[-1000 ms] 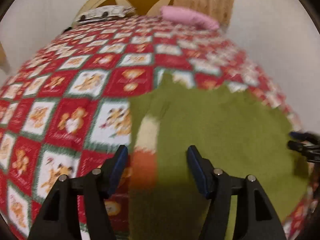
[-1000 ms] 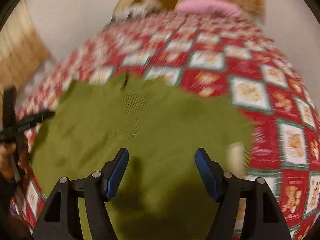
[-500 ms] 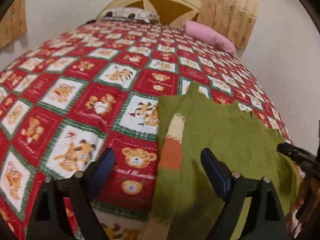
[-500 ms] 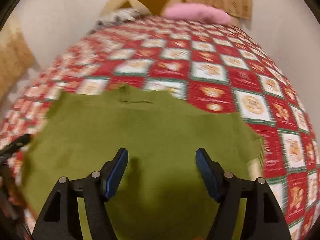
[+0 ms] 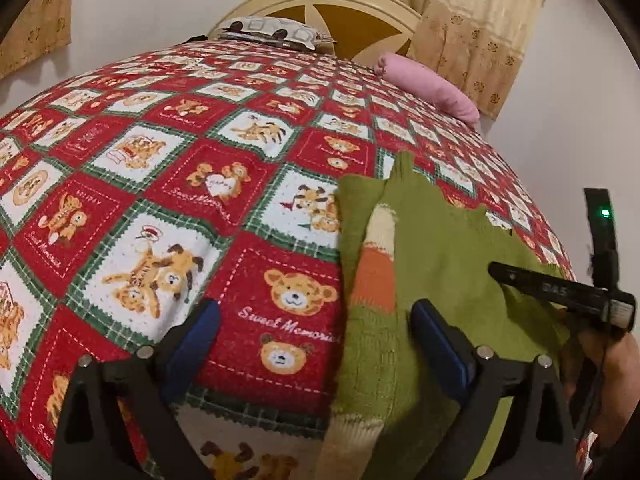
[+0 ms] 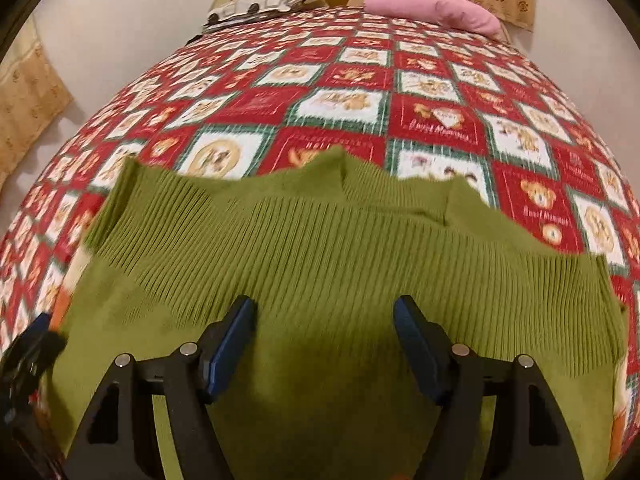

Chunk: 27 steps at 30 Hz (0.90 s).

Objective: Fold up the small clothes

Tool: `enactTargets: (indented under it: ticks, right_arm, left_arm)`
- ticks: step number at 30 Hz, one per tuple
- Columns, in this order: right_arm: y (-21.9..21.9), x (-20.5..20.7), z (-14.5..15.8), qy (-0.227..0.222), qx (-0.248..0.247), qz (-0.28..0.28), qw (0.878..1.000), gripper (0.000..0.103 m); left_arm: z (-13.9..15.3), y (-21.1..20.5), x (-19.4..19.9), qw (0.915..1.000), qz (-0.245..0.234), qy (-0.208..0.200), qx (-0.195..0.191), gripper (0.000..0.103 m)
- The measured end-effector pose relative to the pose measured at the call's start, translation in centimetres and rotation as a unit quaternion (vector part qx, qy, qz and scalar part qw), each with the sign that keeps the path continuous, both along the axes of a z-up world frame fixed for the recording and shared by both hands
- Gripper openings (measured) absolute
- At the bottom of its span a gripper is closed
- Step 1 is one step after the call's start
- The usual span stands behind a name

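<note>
A green knit sweater (image 6: 320, 240) lies flat on the red teddy-bear bedspread (image 5: 160, 200), its ribbed band on the far side. Its sleeve (image 5: 376, 276), striped orange and cream, lies folded along the sweater's left edge. My left gripper (image 5: 314, 316) hovers over that edge with its jaws opening wide. The sleeve and the bedspread lie under the gap, and the pads press on nothing. My right gripper (image 6: 324, 312) hangs open above the middle of the sweater, holding nothing. Its black body (image 5: 560, 292) shows at the right of the left wrist view, with a hand beneath it.
A pink pillow (image 5: 428, 88) and a patterned pillow (image 5: 276, 32) lie at the head of the bed, in front of a cream headboard (image 5: 340, 4). Beige curtains (image 5: 472, 20) hang behind. The bedspread stretches far to the left of the sweater.
The left jaws have spread much wider and that gripper has shifted left to the sweater's sleeve edge. The right gripper has slid across the sweater, whose ribbed band now lies ahead.
</note>
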State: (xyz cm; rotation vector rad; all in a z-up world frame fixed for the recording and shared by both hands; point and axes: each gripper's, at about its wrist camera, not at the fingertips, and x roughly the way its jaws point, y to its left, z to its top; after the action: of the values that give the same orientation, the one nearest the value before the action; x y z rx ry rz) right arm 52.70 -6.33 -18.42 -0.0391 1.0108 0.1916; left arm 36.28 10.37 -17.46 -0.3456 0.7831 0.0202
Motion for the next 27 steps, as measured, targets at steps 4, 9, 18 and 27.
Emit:
enactTargets:
  ticks: [4, 9, 18, 27]
  right_arm:
    - [0.5, -0.3, 0.0, -0.016, -0.011, -0.003, 1.000, 0.076]
    - [-2.6, -4.3, 2.0, -0.024, 0.053, 0.003, 0.998, 0.075]
    - [-14.5, -15.1, 3.6, -0.062, 0.023, -0.064, 0.996, 0.075]
    - [-17.7, -18.2, 1.1, -0.053, -0.012, -0.106, 0.993, 0.076]
  left_arm:
    - [-0.1, 0.5, -0.1, 0.9999, 0.000, -0.004, -0.017, 0.099]
    - [-0.1, 0.6, -0.3, 0.9996, -0.002, -0.007, -0.026, 0.100]
    - [-0.4, -0.5, 0.3, 0.9997, -0.013, 0.015, 0.011, 0.103]
    - [0.4, 0.1, 0.7, 0.9986, -0.015, 0.043, 0.026, 0.103]
